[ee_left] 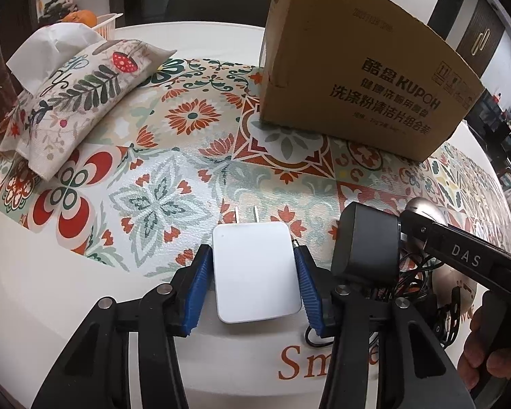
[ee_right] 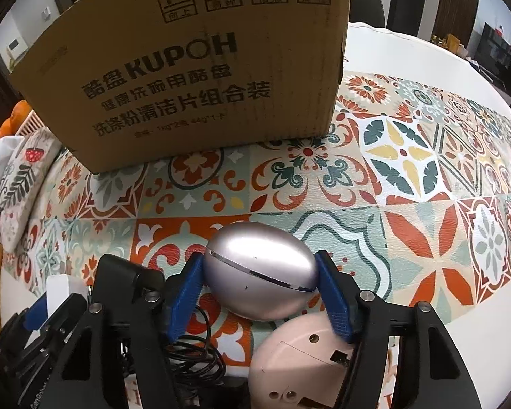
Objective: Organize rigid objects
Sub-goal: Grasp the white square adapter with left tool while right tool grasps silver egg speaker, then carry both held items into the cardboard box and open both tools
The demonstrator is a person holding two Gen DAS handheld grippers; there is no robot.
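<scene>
Patterned mat [ee_left: 173,177], white charger [ee_left: 255,269] prongs pointing toward cardboard box [ee_left: 364,78]

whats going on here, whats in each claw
A person works two handheld claws at a patterned table. The left claw grips a white plug-in charger; the right claw grips a silvery egg-shaped case. A KUPOH cardboard box stands just beyond them, and a black adapter sits between the claws.

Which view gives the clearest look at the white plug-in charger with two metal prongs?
The left wrist view: the white two-prong charger sits centred between the left gripper's blue pads, whole top face and prongs visible. The right wrist view shows only a white sliver at its left edge, prongs unseen.
</scene>
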